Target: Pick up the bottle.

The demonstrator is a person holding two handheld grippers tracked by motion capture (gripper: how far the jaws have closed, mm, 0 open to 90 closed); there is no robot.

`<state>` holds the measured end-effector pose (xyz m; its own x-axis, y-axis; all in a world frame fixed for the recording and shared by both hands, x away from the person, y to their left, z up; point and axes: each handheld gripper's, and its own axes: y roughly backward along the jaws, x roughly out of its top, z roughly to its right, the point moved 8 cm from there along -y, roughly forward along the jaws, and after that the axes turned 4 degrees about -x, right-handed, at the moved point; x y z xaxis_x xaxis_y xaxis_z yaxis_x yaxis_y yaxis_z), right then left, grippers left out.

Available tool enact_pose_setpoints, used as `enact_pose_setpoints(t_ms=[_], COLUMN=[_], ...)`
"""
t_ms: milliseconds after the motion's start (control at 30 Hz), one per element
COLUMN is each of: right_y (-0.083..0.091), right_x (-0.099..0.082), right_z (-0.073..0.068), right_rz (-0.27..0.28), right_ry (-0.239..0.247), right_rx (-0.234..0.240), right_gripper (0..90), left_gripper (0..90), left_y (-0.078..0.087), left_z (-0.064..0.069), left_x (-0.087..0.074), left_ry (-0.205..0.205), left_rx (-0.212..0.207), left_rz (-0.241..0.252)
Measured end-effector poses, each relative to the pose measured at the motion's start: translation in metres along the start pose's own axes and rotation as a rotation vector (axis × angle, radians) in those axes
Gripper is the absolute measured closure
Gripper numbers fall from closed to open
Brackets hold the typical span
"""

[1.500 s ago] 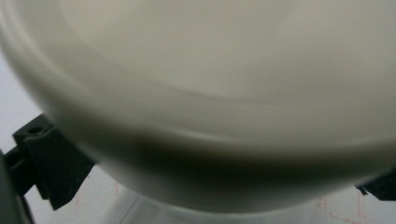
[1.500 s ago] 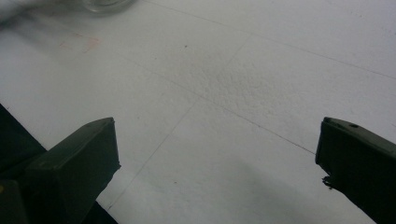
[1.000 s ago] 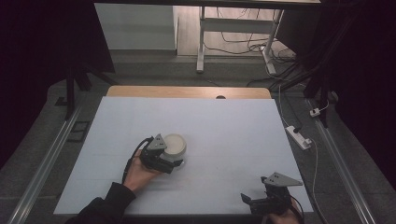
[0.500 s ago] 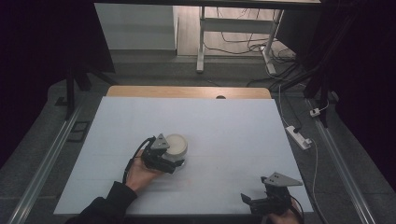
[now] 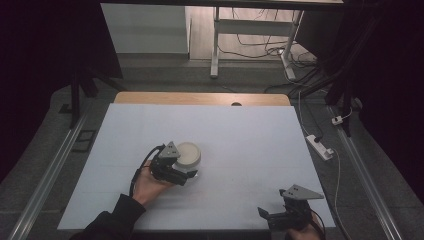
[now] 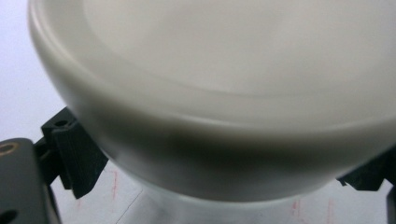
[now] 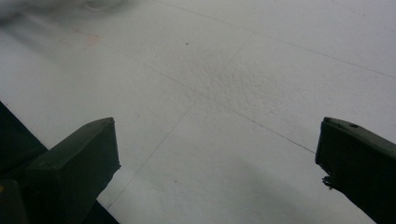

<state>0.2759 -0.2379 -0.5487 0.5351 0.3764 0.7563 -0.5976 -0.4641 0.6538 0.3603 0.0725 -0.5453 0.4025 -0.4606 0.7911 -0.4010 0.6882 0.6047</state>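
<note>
A white bowl [image 5: 188,154] stands on the white table [image 5: 250,145], left of the middle. My left gripper [image 5: 192,173] is held by a hand at the bowl's near side, with its jaws reaching under the rim. In the left gripper view the bowl [image 6: 224,93] looms very close; a black jaw stands on each side of its lower part, and a strip of table shows between the left jaw and the bowl's foot. My right gripper [image 5: 267,216] hovers near the table's front right edge, its jaws wide apart over bare table [image 7: 224,93].
A wooden strip [image 5: 200,98] runs along the table's far edge. A white power strip [image 5: 319,146] lies on the floor to the right. Metal rails flank the table, and table legs and cables stand beyond it.
</note>
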Motion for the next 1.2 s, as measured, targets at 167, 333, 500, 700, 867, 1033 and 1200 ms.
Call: enact_pose_setpoints(t_ms=[167, 333, 500, 700, 867, 1033, 1200], right_y=[0.0, 0.0, 0.0, -0.001, -0.001, -0.001, -0.001], right_x=[0.0, 0.0, 0.0, 0.0, -0.001, -0.001, -0.001], right_z=[0.0, -0.001, 0.0, -0.001, -0.001, -0.001, -0.002], right_rz=[-0.001, -0.006, -0.005, -0.009, -0.009, -0.01, -0.011], right_ry=[0.0, 0.003, 0.003, 0.006, 0.006, 0.006, 0.007], right_rx=[0.0, -0.004, -0.001, 0.001, 0.001, 0.002, 0.002], right_gripper=[0.0, 0.0, 0.0, 0.0, 0.0, 0.0, 0.0], left_gripper=[7.6, 7.6, 7.6, 7.6, 7.6, 7.6, 7.6], left_y=[0.008, 0.014, 0.016, 0.016, 0.015, 0.016, 0.016], left_z=[0.004, 0.007, 0.011, 0.023, 0.033, 0.04, 0.042], left_x=[0.005, 0.008, 0.011, 0.014, 0.018, 0.021, 0.021], left_ry=[0.004, -0.007, -0.01, -0.034, -0.058, -0.069, -0.074], left_rx=[-0.014, -0.013, -0.022, -0.053, -0.069, -0.086, -0.09], left_rz=[0.013, 0.014, 0.014, 0.007, 0.004, 0.006, 0.001])
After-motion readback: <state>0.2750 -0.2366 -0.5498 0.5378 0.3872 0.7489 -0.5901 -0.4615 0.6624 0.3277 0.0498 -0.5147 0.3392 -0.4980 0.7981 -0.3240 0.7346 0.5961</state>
